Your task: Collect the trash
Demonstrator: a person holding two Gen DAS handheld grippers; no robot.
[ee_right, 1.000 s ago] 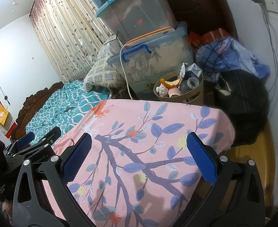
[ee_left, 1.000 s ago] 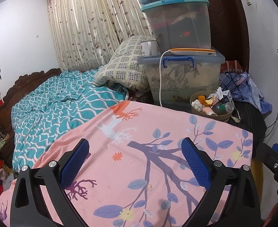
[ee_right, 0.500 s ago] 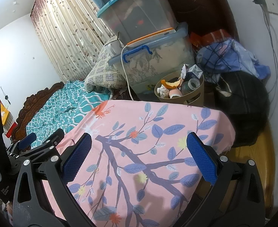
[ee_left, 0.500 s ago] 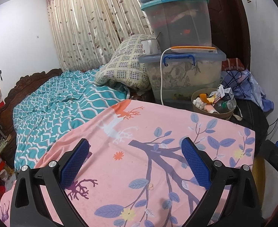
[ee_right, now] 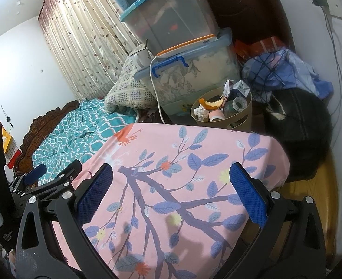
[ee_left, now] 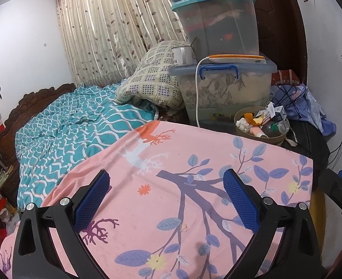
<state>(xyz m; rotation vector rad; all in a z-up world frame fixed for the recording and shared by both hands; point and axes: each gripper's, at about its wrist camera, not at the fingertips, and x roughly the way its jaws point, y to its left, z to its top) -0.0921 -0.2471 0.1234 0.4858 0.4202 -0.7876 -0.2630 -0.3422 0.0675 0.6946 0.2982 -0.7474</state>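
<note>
A round beige trash bin [ee_left: 275, 139] [ee_right: 243, 118] stands beyond the far right corner of the pink floral sheet [ee_left: 182, 186] [ee_right: 182, 174]. It holds orange peel [ee_right: 214, 103], crumpled tissue, a small carton [ee_right: 240, 87], a pink tube and a clear plastic bottle [ee_left: 276, 126]. My left gripper [ee_left: 167, 193] hangs open over the sheet, nothing between its blue pads. My right gripper [ee_right: 171, 189] is open too, empty, nearer the bed's right edge. The left gripper's body [ee_right: 47, 181] shows at the left of the right wrist view.
Stacked clear storage boxes [ee_left: 224, 74] with a white mug [ee_left: 182, 55] and a white cable stand behind the bin. A patterned pillow [ee_left: 152, 81] and teal quilt [ee_left: 73, 130] lie left. Blue clothes [ee_right: 287, 69] and a black bag [ee_right: 298, 125] sit right, above a wooden floor [ee_right: 310, 200].
Both grippers have drifted slightly, so the bin and boxes sit a little further right and lower in the views. Both stay open and empty.
</note>
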